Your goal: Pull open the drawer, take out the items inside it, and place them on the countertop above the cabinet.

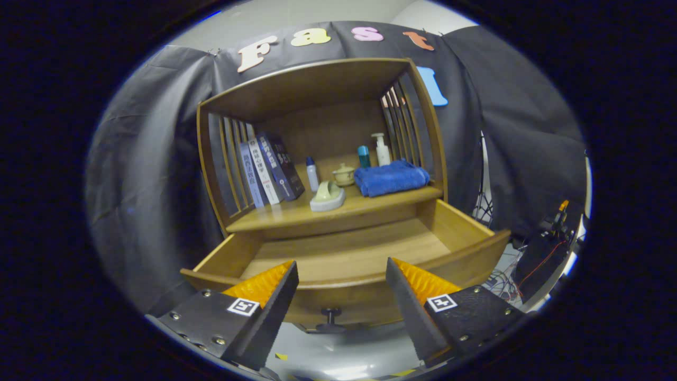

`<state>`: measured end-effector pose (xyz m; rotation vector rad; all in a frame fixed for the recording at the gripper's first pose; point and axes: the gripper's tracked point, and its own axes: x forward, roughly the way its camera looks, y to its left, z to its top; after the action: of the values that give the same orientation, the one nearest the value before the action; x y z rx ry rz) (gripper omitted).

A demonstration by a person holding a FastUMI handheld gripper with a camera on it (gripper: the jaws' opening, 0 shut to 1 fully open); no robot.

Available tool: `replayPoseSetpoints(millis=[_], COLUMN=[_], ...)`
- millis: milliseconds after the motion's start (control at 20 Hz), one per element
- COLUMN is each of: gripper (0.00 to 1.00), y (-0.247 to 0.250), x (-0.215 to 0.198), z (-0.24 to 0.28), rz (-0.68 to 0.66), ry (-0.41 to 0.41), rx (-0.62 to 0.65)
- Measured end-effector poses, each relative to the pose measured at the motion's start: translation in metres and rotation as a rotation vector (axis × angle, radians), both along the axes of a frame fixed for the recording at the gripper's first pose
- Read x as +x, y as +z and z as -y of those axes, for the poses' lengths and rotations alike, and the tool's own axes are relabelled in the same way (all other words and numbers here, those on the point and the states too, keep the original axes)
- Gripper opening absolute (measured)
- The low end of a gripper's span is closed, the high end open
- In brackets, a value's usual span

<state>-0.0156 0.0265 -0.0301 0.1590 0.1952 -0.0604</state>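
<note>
A wooden cabinet [317, 106] stands against the booth's dark cloth wall with its drawer [349, 254] pulled well out toward the camera, the bare wooden floor of the drawer in plain sight. The hand-held gripper [341, 275] hovers in front of the drawer with its fingers [275, 296] spread wide and holding nothing, their tips over the drawer's front rim, and the small dark knob [330, 317] on the drawer front sits between and just below them. On the counter [296, 214] above the drawer, a folded blue towel [391, 177] lies toward the right, with a teal bottle [363, 156] and a white pump bottle [381, 150] standing just behind it. A pale green soap dish [328, 196] rests near the front edge at the middle, a small lidded cup [344, 173] sits behind it, and a white bottle with a blue cap [312, 174] stands beside that. Several books [270, 169] lean together at the left against the cabinet's slatted side. Cables [502, 280] and equipment [550, 238] show on the floor to the right of the drawer.
</note>
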Motion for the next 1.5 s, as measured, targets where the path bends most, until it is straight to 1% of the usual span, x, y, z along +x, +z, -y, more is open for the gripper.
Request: replayPoseSetpoints(millis=[100, 250, 400, 450, 600, 750, 900, 1000, 1100, 1500], gripper=[0.99, 1.0, 1.0, 1.0, 1.0, 0.99, 0.99, 0.99, 0.99, 0.99], y=[-0.034, -0.08, -0.102, -0.104, -0.11, -0.11, -0.108, -0.111, -0.111, -0.107], x=[-0.004, -0.002, -0.002, -0.002, 0.011, 0.018, 0.019, 0.025, 0.027, 0.045], z=[-0.008, -0.022, -0.04, -0.042, -0.037, -0.037, -0.034, -0.034, -0.03, -0.028], rz=[-0.054, -0.135, -0.185, -0.184, -0.167, -0.106, -0.049, -0.04, -0.039, -0.006], ry=[0.007, 0.039, 0.087, 0.092, 0.066, 0.041, 0.024, 0.029, 0.043, 0.05], rx=[0.01, -0.018, 0.001, -0.002, -0.041, -0.059, -0.134, -0.099, -0.112, -0.118])
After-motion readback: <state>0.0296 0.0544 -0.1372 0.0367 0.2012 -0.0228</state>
